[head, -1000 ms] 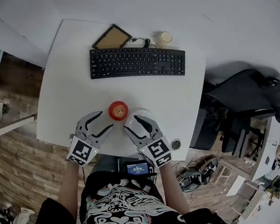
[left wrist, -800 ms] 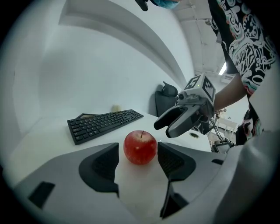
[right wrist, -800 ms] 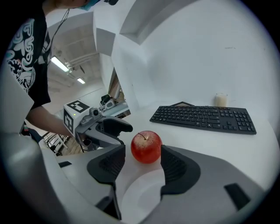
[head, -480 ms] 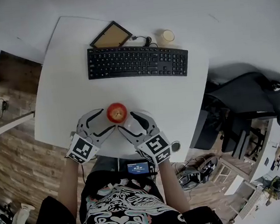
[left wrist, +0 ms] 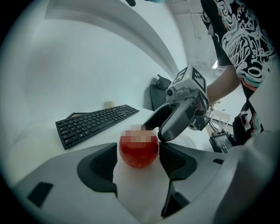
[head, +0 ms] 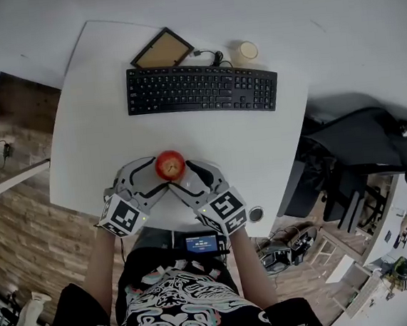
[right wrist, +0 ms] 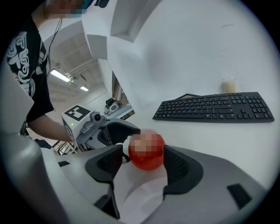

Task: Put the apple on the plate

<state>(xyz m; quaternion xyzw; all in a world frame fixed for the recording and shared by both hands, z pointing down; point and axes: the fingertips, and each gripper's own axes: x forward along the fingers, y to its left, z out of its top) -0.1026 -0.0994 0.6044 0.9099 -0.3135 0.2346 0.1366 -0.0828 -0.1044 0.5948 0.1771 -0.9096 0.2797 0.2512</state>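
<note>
A red apple [head: 170, 165] rests on the white table [head: 92, 119], just beyond the fingertips of both grippers. My left gripper [head: 155, 176] reaches it from the left, my right gripper [head: 184, 179] from the right, and their tips nearly meet under it. The jaws of both have just been opening and stand wide. In the left gripper view the apple [left wrist: 138, 150] fills the gap ahead of the left gripper [left wrist: 139, 162], untouched by the pads. The right gripper view shows the apple [right wrist: 146, 151] the same way. The white plate is mostly hidden beneath the right gripper; a pale rim [left wrist: 191, 139] shows.
A black keyboard [head: 202, 89] lies across the far half of the table, with a framed board [head: 162, 49] and a small cup [head: 248, 50] behind it. The table's near edge runs just under the grippers. A black office chair [head: 359, 147] stands to the right.
Both grippers have closed in on the apple from either side and their jaws have widened. The right gripper now covers the plate that showed beside the apple.
</note>
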